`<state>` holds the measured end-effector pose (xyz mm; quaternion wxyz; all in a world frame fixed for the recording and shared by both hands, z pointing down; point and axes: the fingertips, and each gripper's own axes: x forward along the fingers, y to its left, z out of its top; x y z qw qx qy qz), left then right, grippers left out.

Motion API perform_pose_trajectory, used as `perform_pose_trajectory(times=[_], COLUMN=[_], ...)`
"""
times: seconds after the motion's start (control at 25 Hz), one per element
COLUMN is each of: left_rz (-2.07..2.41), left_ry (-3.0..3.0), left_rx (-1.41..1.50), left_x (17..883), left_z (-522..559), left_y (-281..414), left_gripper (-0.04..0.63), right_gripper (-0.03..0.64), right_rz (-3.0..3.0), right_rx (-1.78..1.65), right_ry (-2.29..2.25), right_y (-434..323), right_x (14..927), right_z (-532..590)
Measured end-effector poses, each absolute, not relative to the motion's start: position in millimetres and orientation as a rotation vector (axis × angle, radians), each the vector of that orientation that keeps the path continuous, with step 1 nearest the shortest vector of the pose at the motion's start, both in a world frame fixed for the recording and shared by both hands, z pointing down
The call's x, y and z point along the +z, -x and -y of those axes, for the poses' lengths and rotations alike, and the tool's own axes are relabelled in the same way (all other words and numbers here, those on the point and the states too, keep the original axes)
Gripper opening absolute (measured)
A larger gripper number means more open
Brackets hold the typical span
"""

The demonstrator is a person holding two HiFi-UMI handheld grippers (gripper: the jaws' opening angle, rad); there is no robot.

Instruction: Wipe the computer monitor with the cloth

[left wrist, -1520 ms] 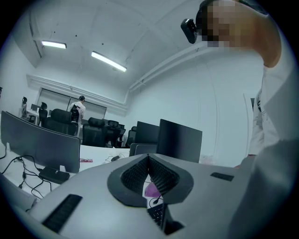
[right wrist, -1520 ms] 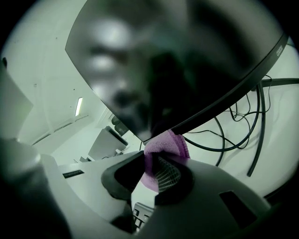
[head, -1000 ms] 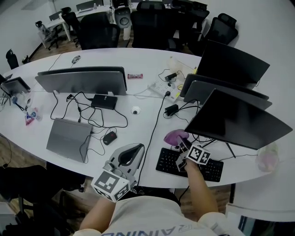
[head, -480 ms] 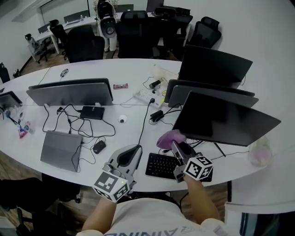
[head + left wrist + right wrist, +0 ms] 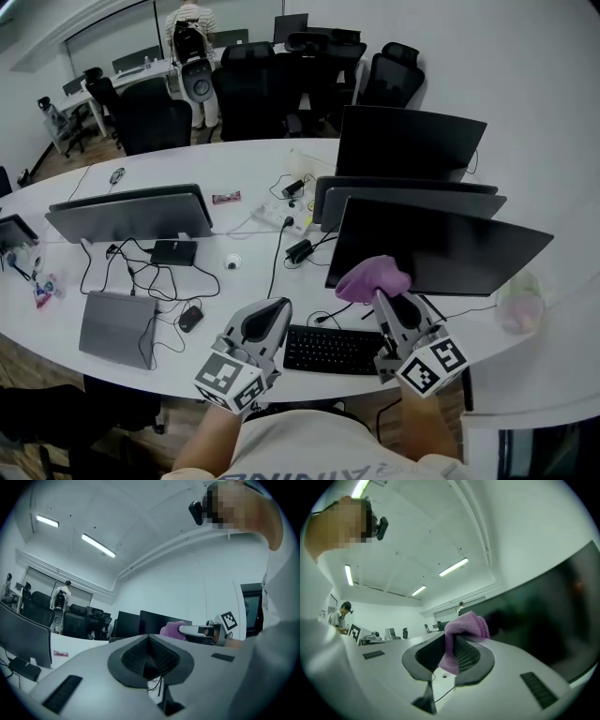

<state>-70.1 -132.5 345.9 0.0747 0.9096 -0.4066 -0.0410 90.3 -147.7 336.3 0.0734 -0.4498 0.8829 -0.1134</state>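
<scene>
The right hand-held gripper (image 5: 382, 298) is clamped on the cloth (image 5: 370, 278) and holds it up by the monitor's (image 5: 450, 248) lower left edge, probably so the bunched end meets the screen. The left hand-held gripper (image 5: 269, 314), jaws together and empty, hangs idle over the surface (image 5: 234, 291).

Ceiling strip lamps (image 5: 98, 545) give bright, even light; shadows on the white tabletop (image 5: 187, 164) are soft. Fisheye bending warps every edge. Close up, the monitor (image 5: 543, 620) looks blurred.
</scene>
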Motion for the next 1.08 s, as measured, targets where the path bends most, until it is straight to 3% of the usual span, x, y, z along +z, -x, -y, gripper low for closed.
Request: perform_pose_trajectory(times=[0.28,1.08], left_rz=[1.199,1.232], left_ry=[-2.761,-2.753], left_rx=[-0.141,-0.148], left_x=[333.1,329.0], left_z=[134.6,122.4], left_y=[50.8,33.2], left_gripper=[0.009,0.009], right_gripper=[0.063,0.063], right_rz=[-2.699,-2.743], right_rx=[-0.078,-0.061], right_ry=[1.439,1.352], right_y=[-109.4,-114.5], right_x=[305.4,302.7], right_z=[132.0,120.9])
